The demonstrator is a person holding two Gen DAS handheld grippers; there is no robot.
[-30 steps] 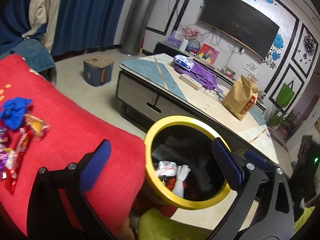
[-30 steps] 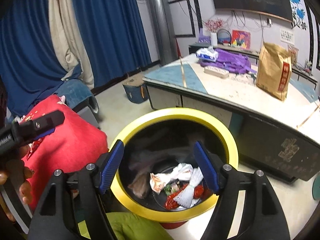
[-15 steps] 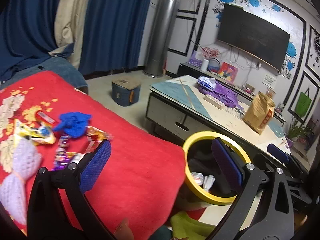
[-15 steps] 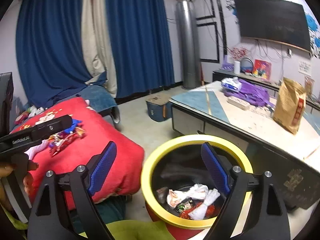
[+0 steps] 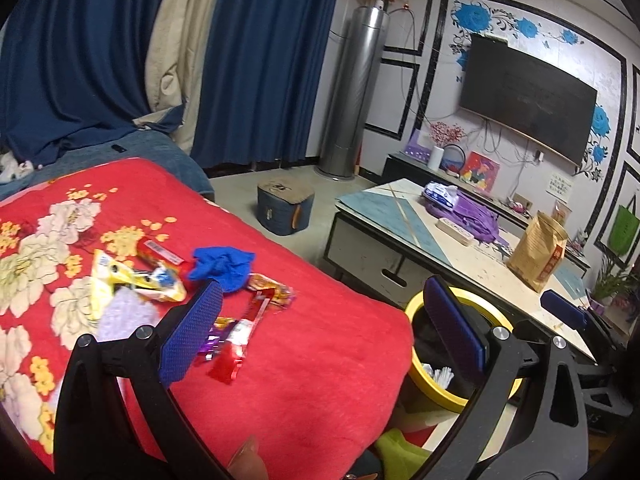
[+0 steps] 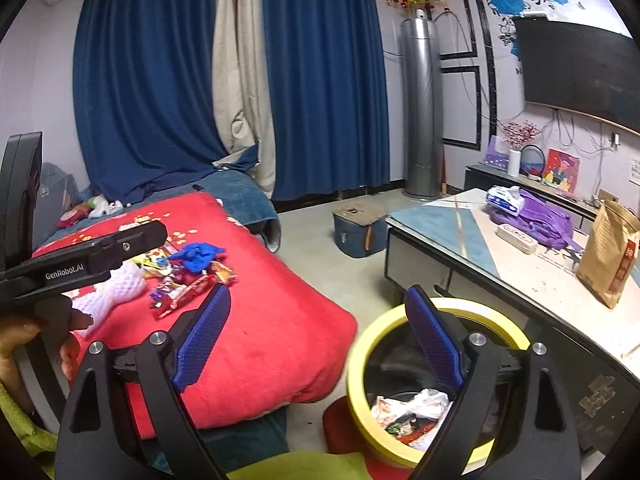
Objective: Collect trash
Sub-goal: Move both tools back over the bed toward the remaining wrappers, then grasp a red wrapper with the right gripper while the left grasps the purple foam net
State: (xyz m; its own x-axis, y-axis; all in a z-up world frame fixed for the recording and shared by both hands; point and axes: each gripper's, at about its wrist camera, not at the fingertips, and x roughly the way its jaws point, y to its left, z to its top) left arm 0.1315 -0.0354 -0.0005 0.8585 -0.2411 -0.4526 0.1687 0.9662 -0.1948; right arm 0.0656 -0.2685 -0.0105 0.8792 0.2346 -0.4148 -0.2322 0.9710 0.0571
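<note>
On the red blanket [image 5: 320, 360], left of the yellow-rimmed bin [image 6: 400, 320], wrappers [image 5: 240, 332] and a blue cloth [image 5: 222, 266] lie loose. Your left gripper [image 5: 320, 336] stands wide, empty. Your right gripper [image 6: 316, 336] is opening, nothing between its jaws. Trash [image 6: 408, 412] sits inside the bin.

One legible marking: "GenRobot.AI" in white on the black body of the left gripper [image 6: 86, 266] (right wrist view). Print on the brown paper bag [image 6: 610, 254] is unreadable.
</note>
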